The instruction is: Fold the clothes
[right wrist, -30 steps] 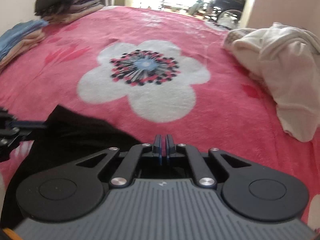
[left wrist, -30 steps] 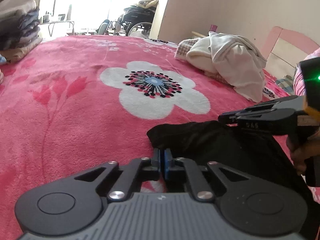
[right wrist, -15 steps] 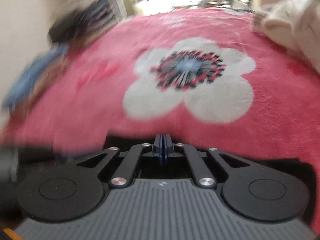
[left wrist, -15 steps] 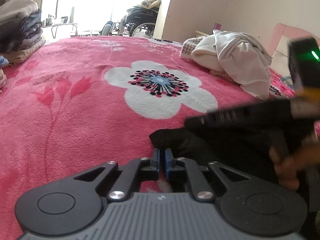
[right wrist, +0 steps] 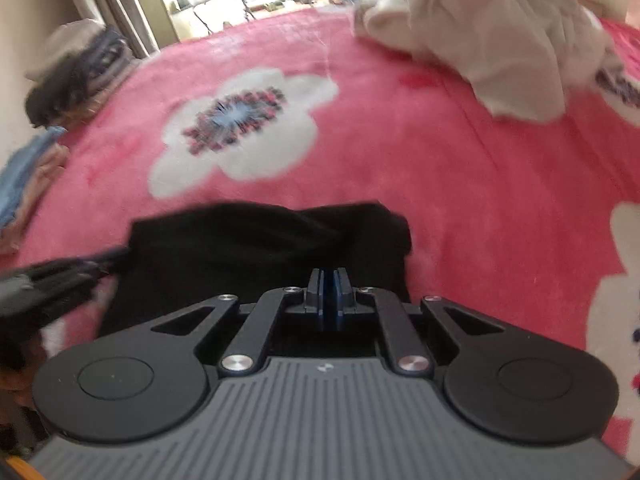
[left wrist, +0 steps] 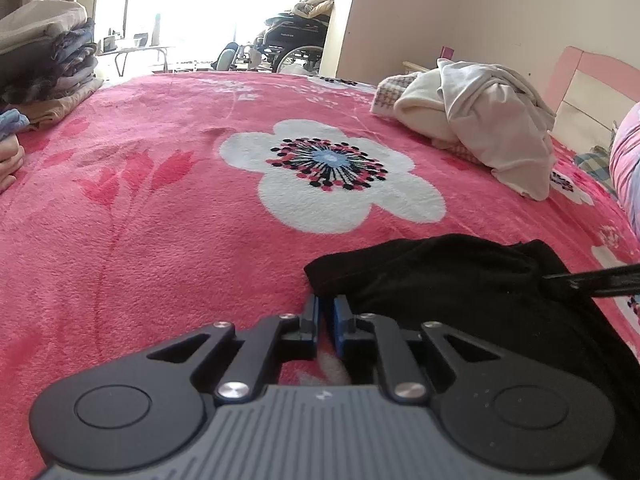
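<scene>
- A pink blanket (left wrist: 168, 216) with a big white flower (left wrist: 332, 176) covers the bed; its near edge is hidden under both grippers.
- White clothes (left wrist: 488, 120) lie heaped at the far right, blurred in the right wrist view.
- Folded stacks (left wrist: 52, 64) sit at the far left, cut off by the frame.
- The black garment (left wrist: 460, 276) lies bunched on the near part of the blanket, in front of the flower; its near side is hidden behind the grippers.
- The left gripper (left wrist: 327, 312) sits at the garment's left corner. Its jaws have just been opening to a narrow gap, blanket showing through, no cloth between them.
- The right gripper (right wrist: 329, 286) is closed tight over the garment; whether cloth is pinched is hard to tell.
- A fingertip (left wrist: 10, 160) shows at the left edge.
</scene>
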